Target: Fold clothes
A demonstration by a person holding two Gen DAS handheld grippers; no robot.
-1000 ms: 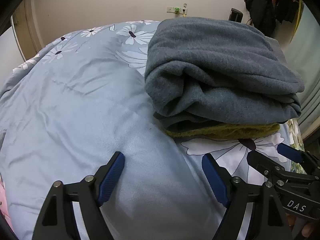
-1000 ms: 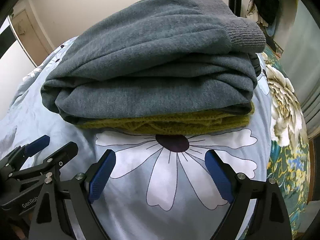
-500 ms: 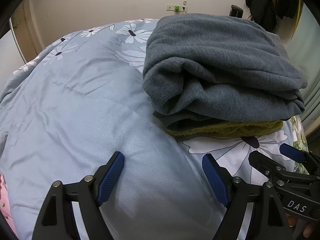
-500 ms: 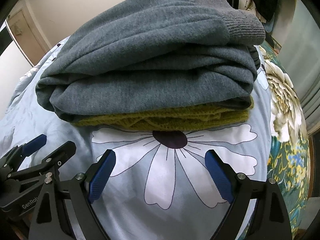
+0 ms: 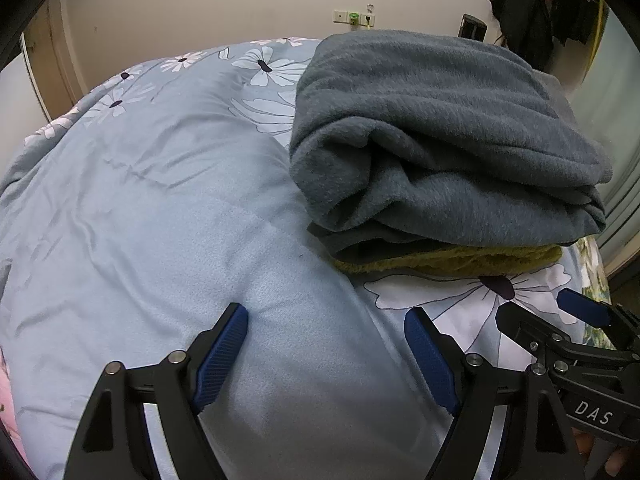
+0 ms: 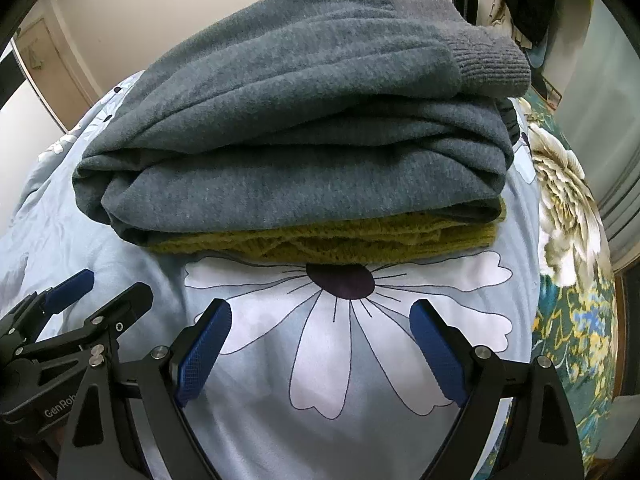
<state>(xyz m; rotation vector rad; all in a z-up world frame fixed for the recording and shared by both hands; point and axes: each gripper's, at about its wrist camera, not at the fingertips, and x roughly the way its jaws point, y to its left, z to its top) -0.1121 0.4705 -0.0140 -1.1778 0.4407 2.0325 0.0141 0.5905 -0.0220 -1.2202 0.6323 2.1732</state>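
A folded grey sweater (image 5: 440,148) lies on top of a folded olive-green knit garment (image 5: 460,262) on the light blue flowered bedspread (image 5: 140,200). In the right wrist view the grey sweater (image 6: 304,128) and the olive knit (image 6: 340,244) sit straight ahead. My left gripper (image 5: 326,344) is open and empty, low over the bedspread, short of the stack's left corner. My right gripper (image 6: 320,340) is open and empty over a large white flower print, just short of the stack. Each gripper shows at the edge of the other's view.
The bed's right edge shows a green floral cover (image 6: 576,300). Dark clothes (image 5: 532,20) hang at the back right by a wall with an outlet (image 5: 354,18). A door frame (image 5: 52,76) stands at the left. A pink cloth (image 5: 6,400) shows at the bottom left.
Both grippers have moved slightly nearer the stack and tilted a little; the stack looks a bit larger. Jaws stay open and empty.
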